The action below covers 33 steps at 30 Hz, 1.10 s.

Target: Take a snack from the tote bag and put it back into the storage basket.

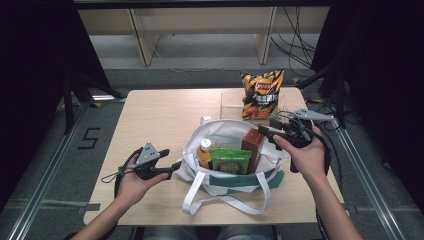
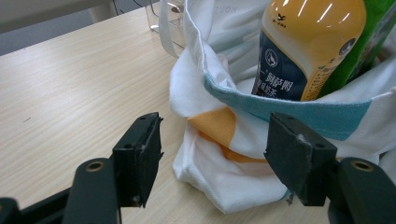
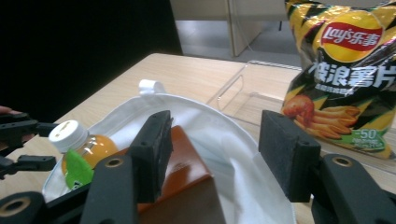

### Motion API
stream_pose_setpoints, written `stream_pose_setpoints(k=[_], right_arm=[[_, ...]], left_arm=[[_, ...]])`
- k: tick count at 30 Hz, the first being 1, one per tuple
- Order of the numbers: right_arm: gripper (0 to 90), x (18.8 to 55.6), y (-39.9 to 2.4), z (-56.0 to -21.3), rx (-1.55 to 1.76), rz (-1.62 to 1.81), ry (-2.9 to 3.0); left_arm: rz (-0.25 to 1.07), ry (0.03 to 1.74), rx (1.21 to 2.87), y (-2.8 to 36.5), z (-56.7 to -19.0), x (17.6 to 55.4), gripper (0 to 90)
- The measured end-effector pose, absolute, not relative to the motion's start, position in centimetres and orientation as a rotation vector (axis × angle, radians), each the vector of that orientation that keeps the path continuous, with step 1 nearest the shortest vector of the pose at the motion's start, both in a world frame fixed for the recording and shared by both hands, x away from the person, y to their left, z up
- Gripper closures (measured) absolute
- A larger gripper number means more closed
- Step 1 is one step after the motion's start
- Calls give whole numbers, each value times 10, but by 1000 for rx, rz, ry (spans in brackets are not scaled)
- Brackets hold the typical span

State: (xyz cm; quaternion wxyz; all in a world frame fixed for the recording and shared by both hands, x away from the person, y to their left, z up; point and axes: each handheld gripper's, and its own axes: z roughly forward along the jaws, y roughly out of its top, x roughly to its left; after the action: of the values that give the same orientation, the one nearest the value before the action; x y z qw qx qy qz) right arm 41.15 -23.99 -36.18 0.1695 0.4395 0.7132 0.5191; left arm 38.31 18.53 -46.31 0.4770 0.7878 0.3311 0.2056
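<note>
Right tongs (image 1: 266,131) open above brown carton (image 1: 252,145); left tongs (image 1: 176,166) open at bag (image 1: 200,175).

1. left gripper (image 1: 175,166): black body, grey three-cornered plate on top, black cable loop.
2. right gripper (image 1: 265,131): same build.
3. fingers (image 2: 137,156): square black pads, brass-ringed screw holes.
4. Forearms bare.

A brown carton (image 1: 252,145) stands upright inside the open white tote bag (image 1: 220,131), beside a green packet (image 1: 230,161).
</note>
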Motion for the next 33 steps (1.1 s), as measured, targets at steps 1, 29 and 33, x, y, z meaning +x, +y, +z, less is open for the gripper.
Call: stream_pose_setpoints(k=[1,29,33], right_arm=[[438,411,-240,-362,1246,1482,2039],[311,402,-221,-374,1111,1511,2080],[312,401,-218,-374,1114,1526,2088]], left_arm=[[502,804,1929,186,-463,383,353],[510,810,1925,185,-462,383,352],[506,806,1925,184,-462,383,352]])
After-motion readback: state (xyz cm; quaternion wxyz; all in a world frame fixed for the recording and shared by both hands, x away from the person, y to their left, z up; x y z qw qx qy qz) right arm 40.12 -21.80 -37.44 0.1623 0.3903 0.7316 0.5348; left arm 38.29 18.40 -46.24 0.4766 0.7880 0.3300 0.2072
